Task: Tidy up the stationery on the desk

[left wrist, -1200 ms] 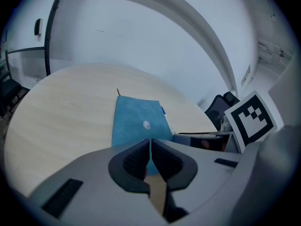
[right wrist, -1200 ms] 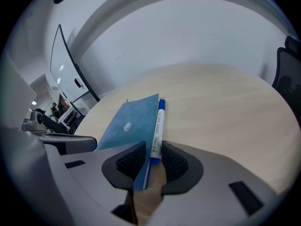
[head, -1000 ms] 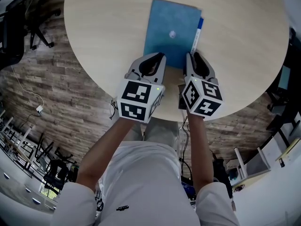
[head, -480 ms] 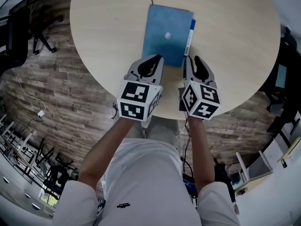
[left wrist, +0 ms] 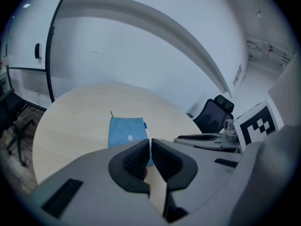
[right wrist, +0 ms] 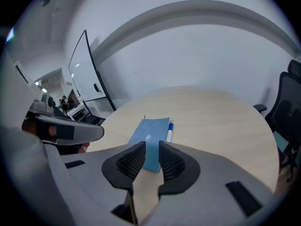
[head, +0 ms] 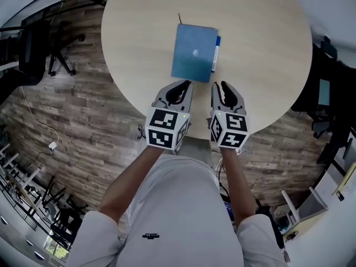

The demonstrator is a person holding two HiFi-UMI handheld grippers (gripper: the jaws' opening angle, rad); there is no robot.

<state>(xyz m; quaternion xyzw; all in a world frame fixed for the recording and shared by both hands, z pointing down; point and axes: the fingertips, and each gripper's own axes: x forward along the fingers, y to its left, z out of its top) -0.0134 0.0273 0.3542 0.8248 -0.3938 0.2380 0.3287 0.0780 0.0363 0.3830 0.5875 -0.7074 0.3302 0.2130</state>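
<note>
The blue notebook [head: 193, 53] lies flat and closed near the middle of the round tabletop [head: 261, 49]. Everything else here is placed from it. A pen [head: 215, 53], white with a blue end, lies along the notebook's right edge, parallel to it and just beside it or touching. A thin dark strand sticks out at the notebook's far left corner, probably a bookmark ribbon.

Both tools hang on the near side of the notebook, over the tabletop's near rim and apart from it. The left tool [head: 177, 89] has its pads pressed together with nothing between them. The right tool [head: 225, 88] stands slightly apart, a narrow gap between its pads, and it too is empty. Through that gap only the notebook and pen show, well beyond the tips.

With the pen squared against the notebook and neither tool carrying anything, the tidying looks about finished. Holding both tools off to the near side leaves the arrangement undisturbed and in plain sight. No other stationery shows around the notebook.
</note>
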